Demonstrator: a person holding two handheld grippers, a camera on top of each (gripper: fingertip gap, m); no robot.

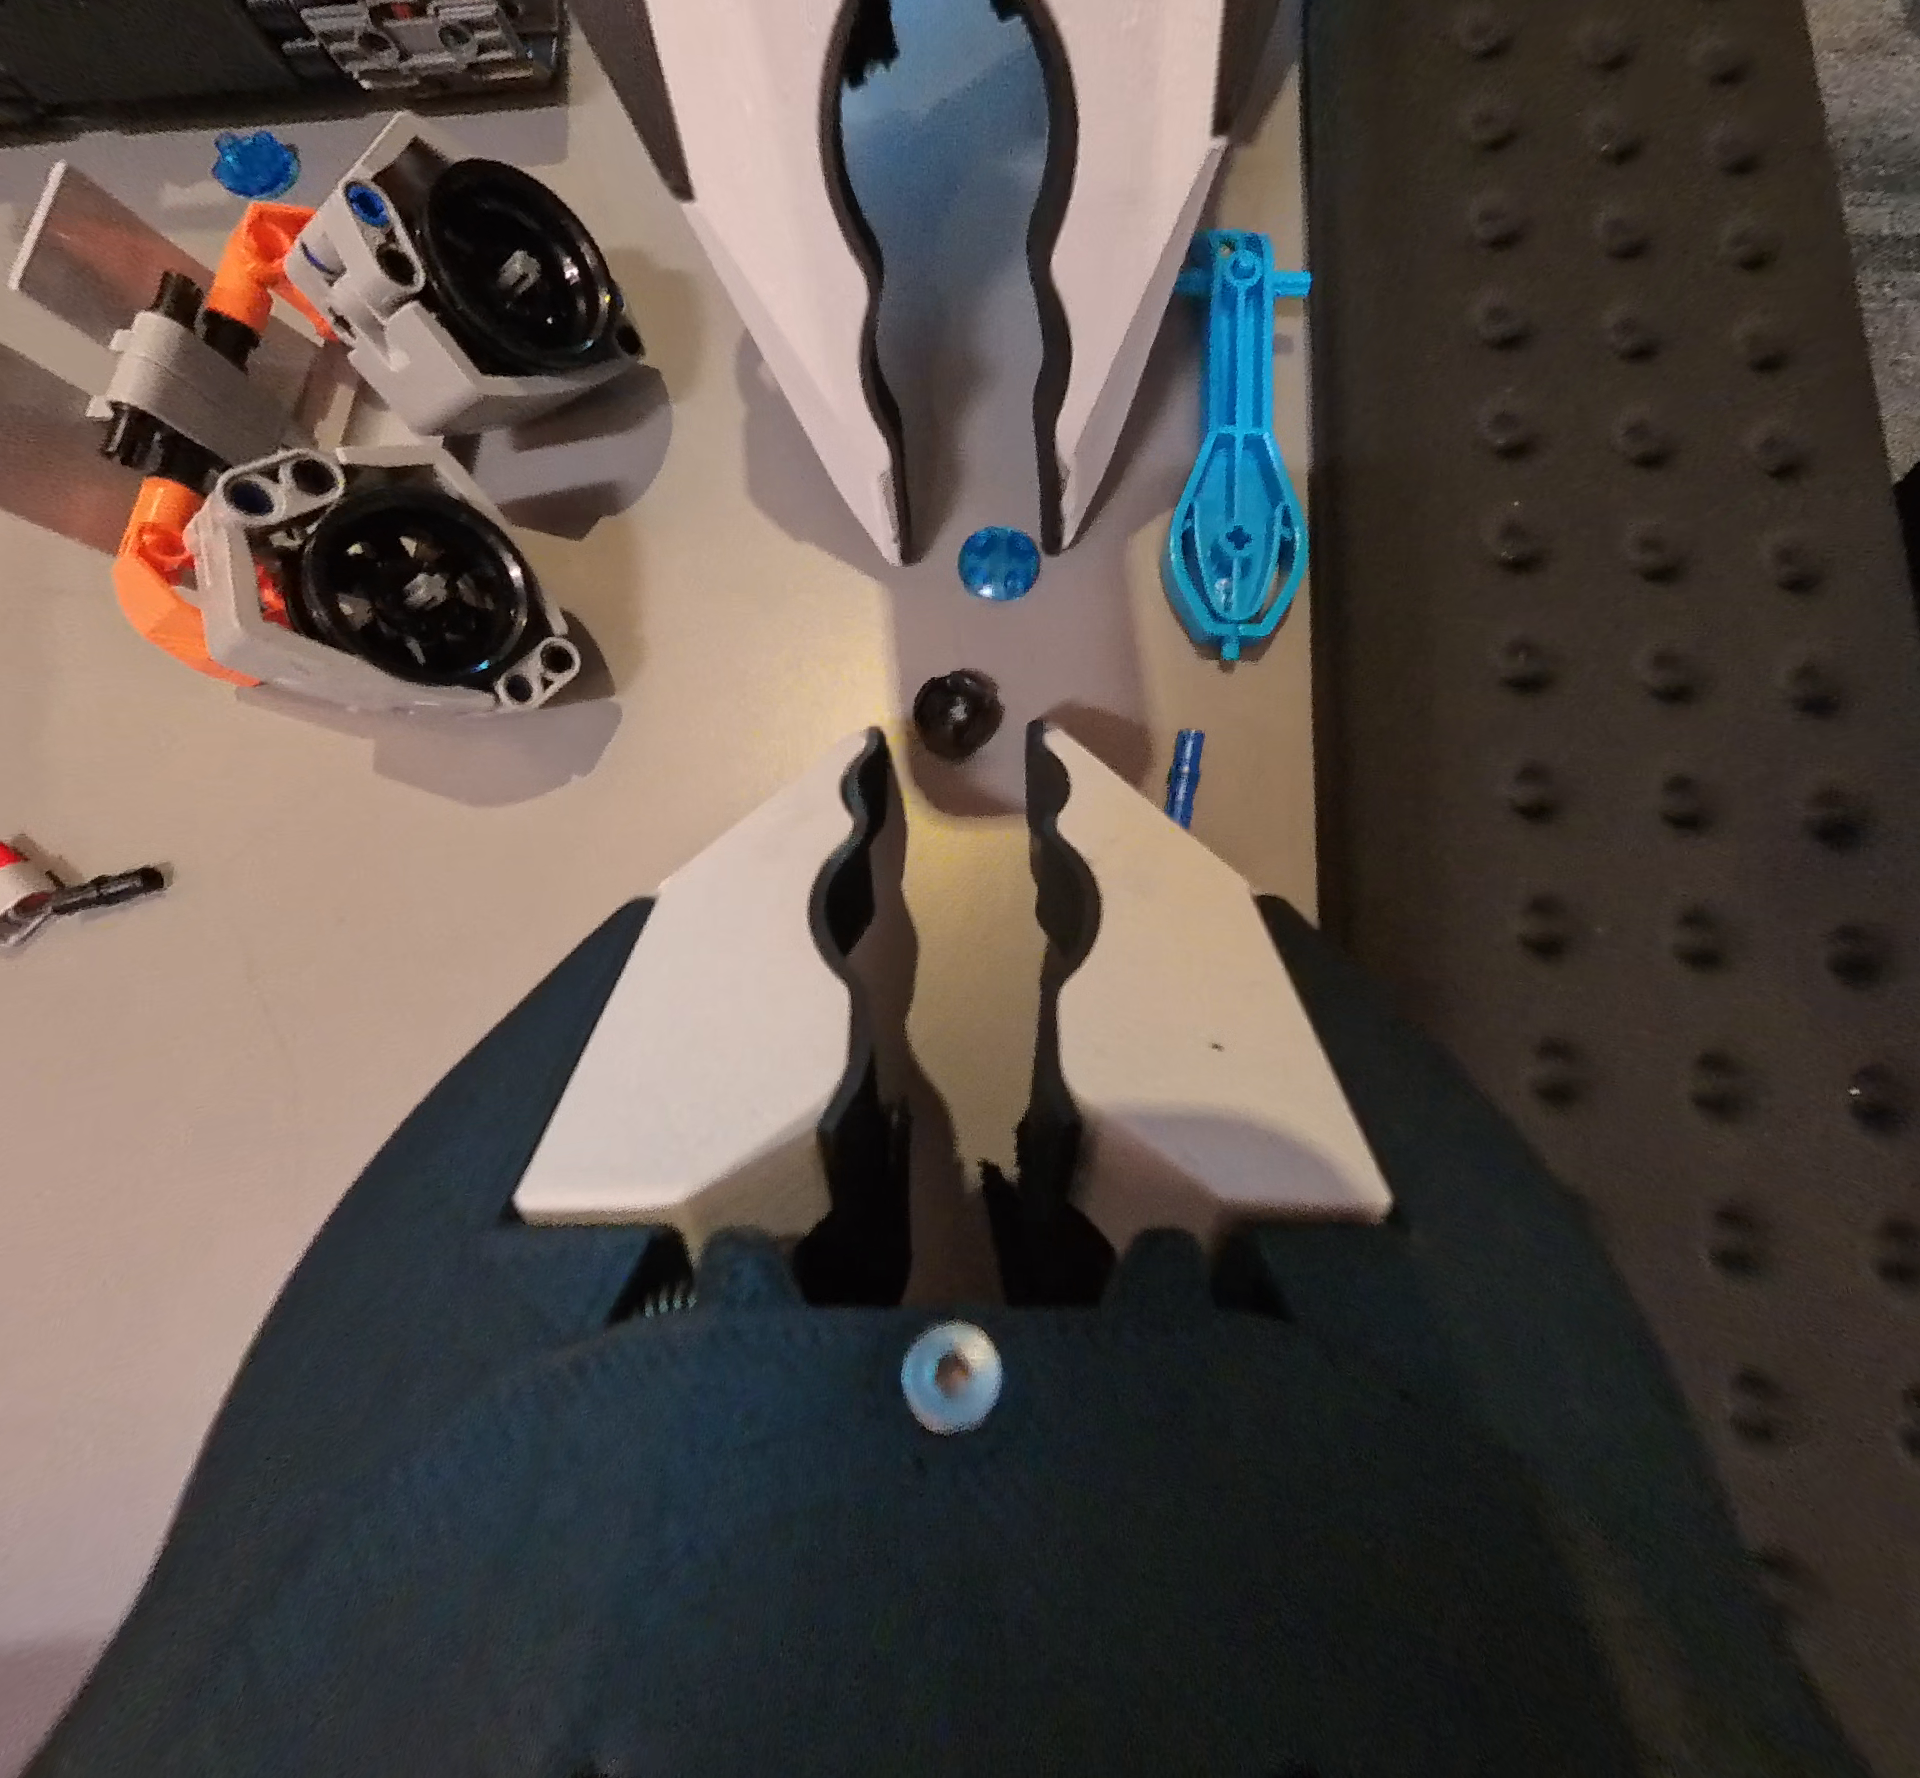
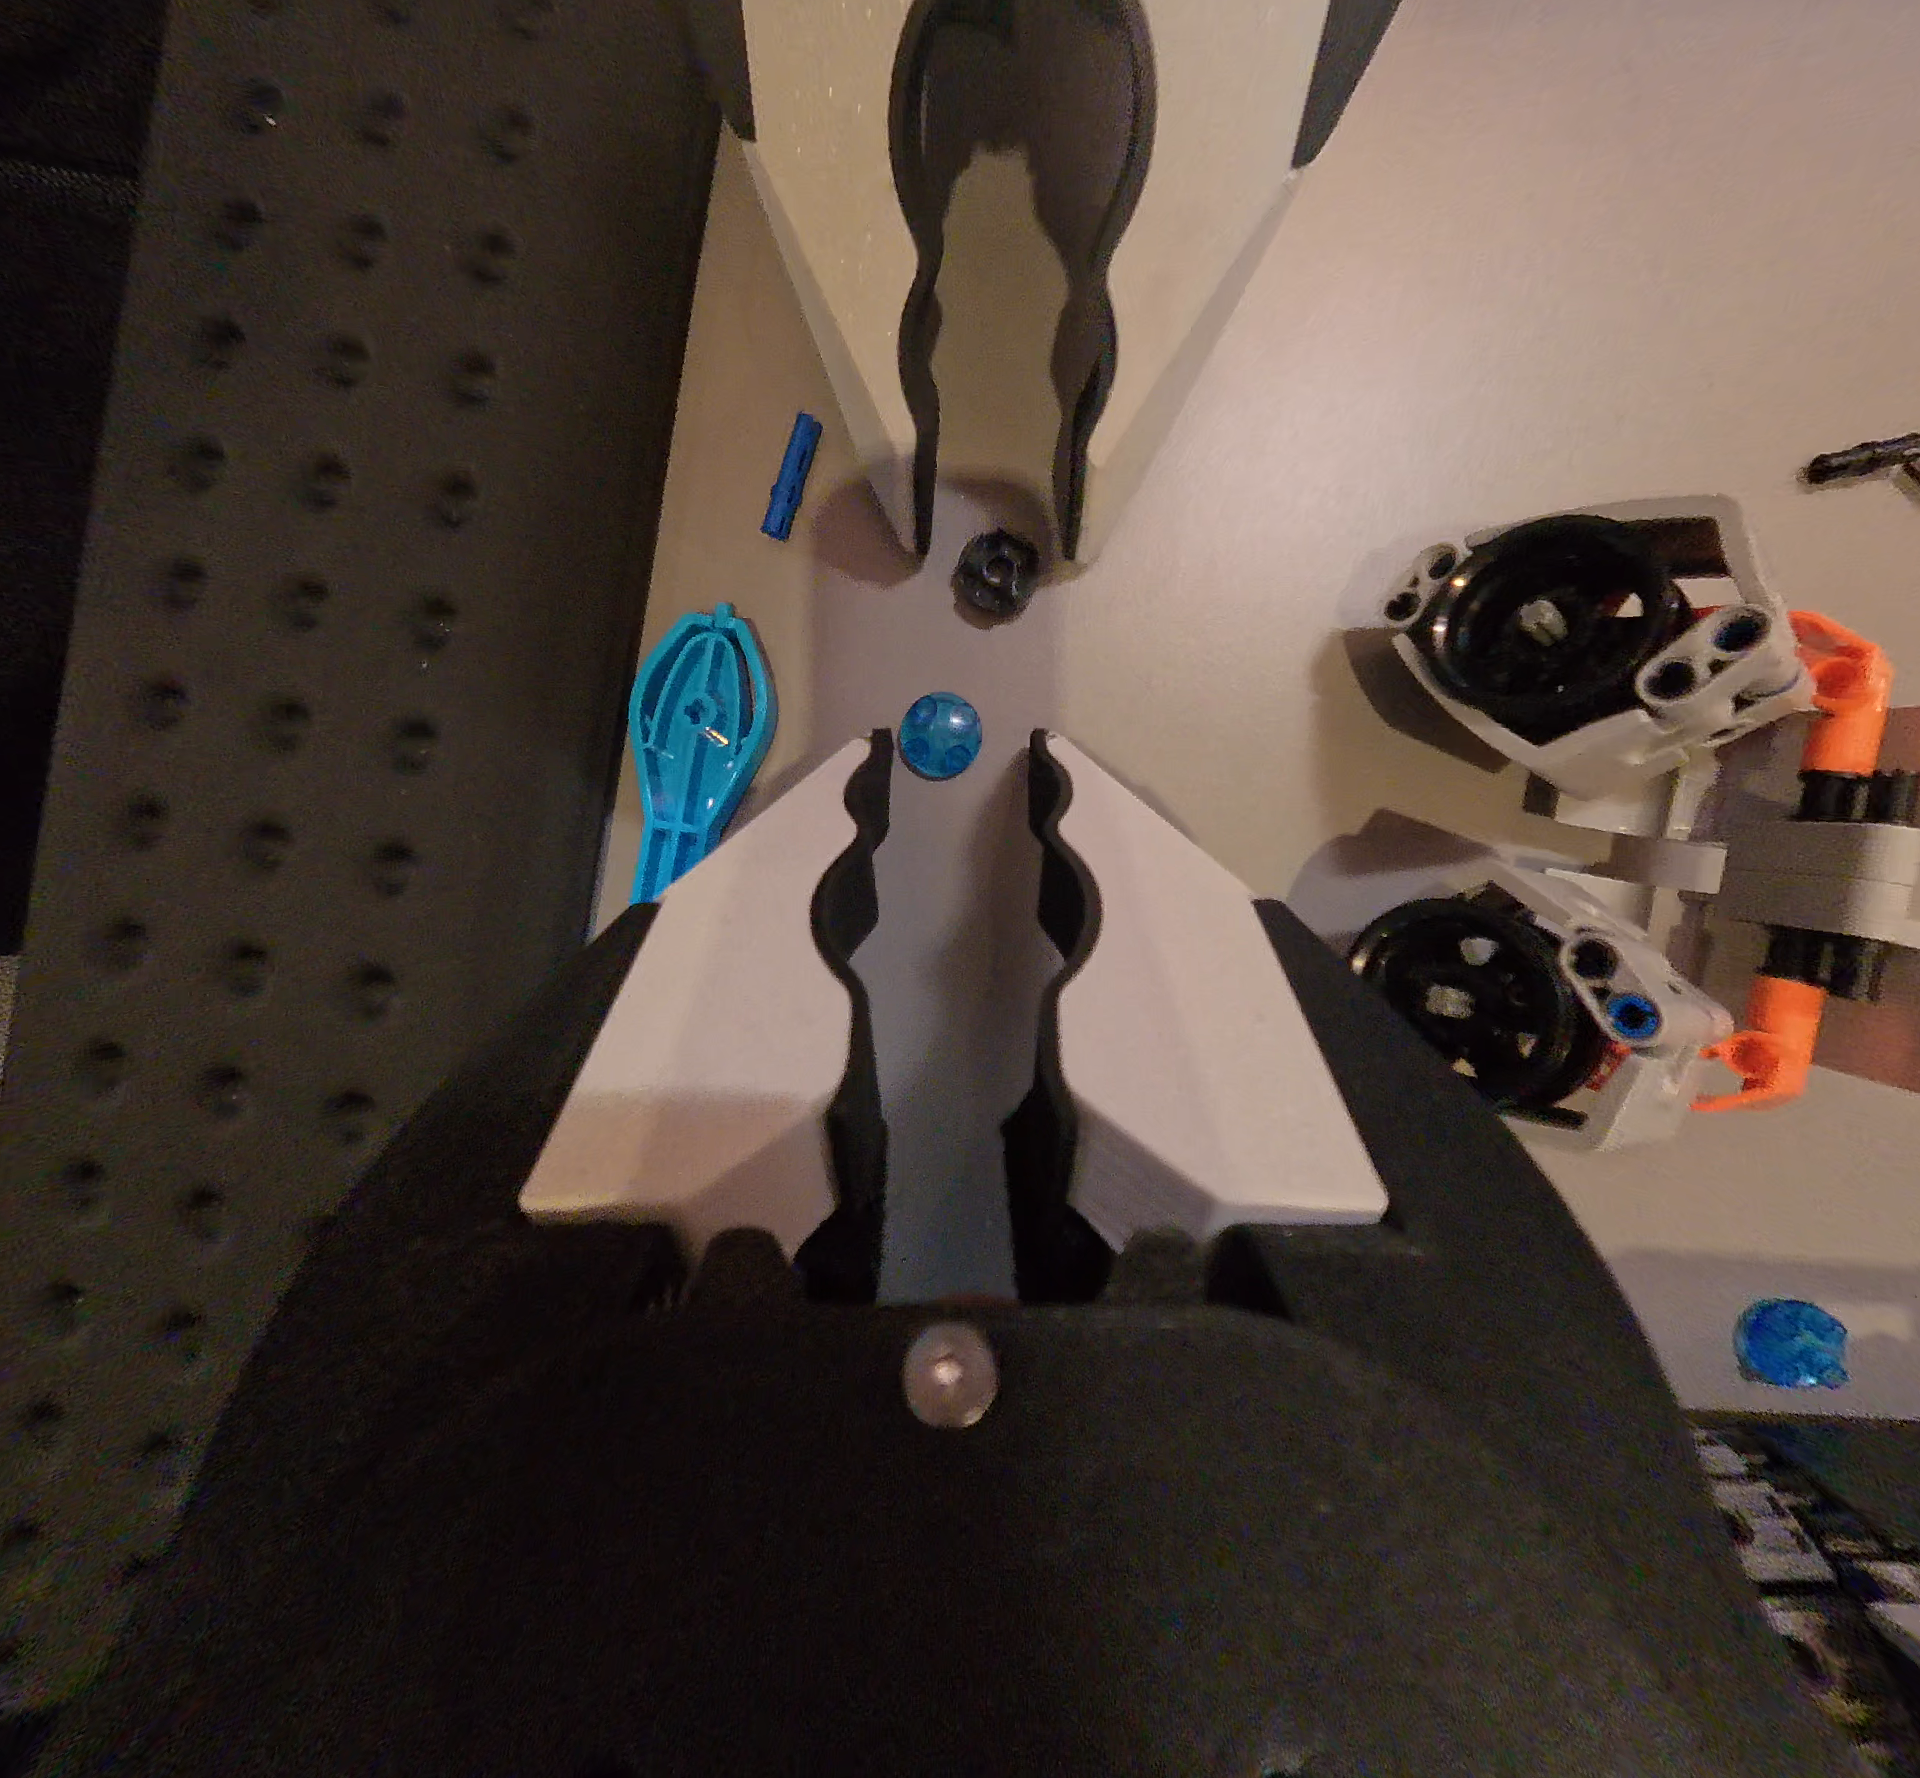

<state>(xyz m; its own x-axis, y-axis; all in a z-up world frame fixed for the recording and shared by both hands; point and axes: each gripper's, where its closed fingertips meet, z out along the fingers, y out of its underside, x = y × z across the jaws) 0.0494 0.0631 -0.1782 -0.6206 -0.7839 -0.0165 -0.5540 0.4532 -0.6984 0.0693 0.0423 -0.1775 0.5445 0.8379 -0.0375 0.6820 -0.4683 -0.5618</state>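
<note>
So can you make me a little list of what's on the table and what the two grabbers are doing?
surface: pale table
left gripper: jaws open, empty, nearest the small black round piece
right gripper: jaws open, empty, nearest the small blue round stud
grippers: tips face each other, both pieces lie between them
beside them: light blue paddle-shaped piece, small blue pin
further off: grey, black and orange brick model, another blue round piece
table edge: dark studded mat

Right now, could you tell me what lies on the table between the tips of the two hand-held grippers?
A round blue stud and a small black knob lie there, apart and ungripped. The table under the gripper bodies is covered.
</note>
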